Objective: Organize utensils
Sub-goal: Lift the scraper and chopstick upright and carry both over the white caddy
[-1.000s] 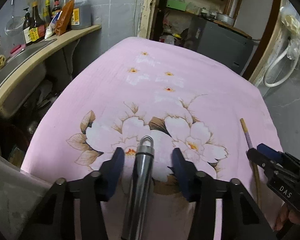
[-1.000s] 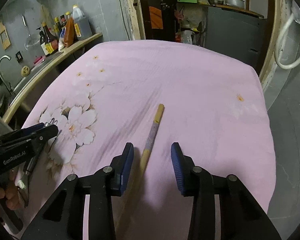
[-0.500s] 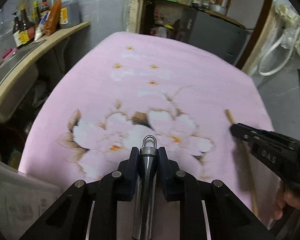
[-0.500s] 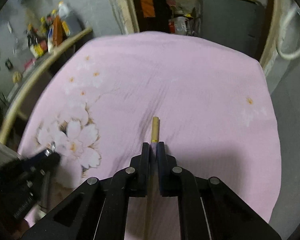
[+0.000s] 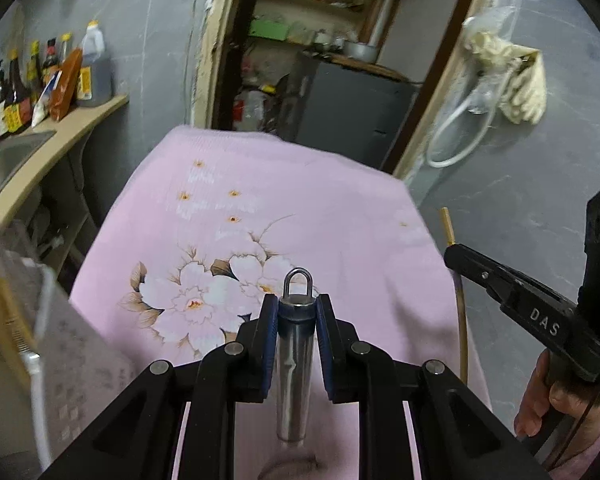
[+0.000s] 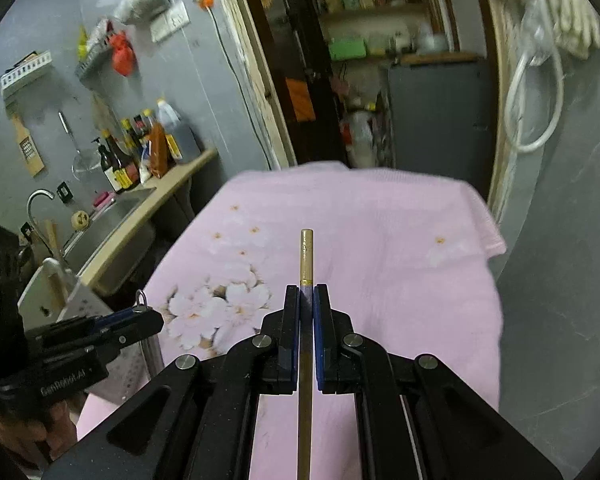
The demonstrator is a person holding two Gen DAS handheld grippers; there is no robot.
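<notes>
On the far left, sauce bottles [image 6: 118,164] line a wooden counter beside a steel sink [image 6: 100,236] with a curved tap [image 6: 40,200], against a grey wall hung with kitchen tools.

Next comes the left gripper [image 5: 296,312], its blue-padded jaws pinching a polished metal utensil handle [image 5: 294,372] just below the hanging ring at its end. The handle is lifted off the surface and points forward and upward between the pads. In the right wrist view the same gripper [image 6: 140,314] shows at the lower left edge, with the ring poking up above its tip and a hand [image 6: 36,436] wrapped around its grip.

Beneath both tools lies a desk covered by a pink cloth [image 5: 320,208] printed with white blossoms.

To the right, the right gripper [image 6: 307,292] has its jaws pressed nearly together on a slim chopstick [image 6: 306,252]. The pale wooden tip stands out past the pads, and the rest of the stick runs back between the fingers, clear of the cloth. From the left wrist view that gripper [image 5: 452,252] enters at the right edge, with the chopstick [image 5: 446,224] rising from its tip and fingers [image 5: 540,400] on its handle.

Behind, an open doorway [image 6: 360,80] shows cluttered shelves and a dark cabinet. A white hose [image 6: 536,92] hangs on the far right wall.
</notes>
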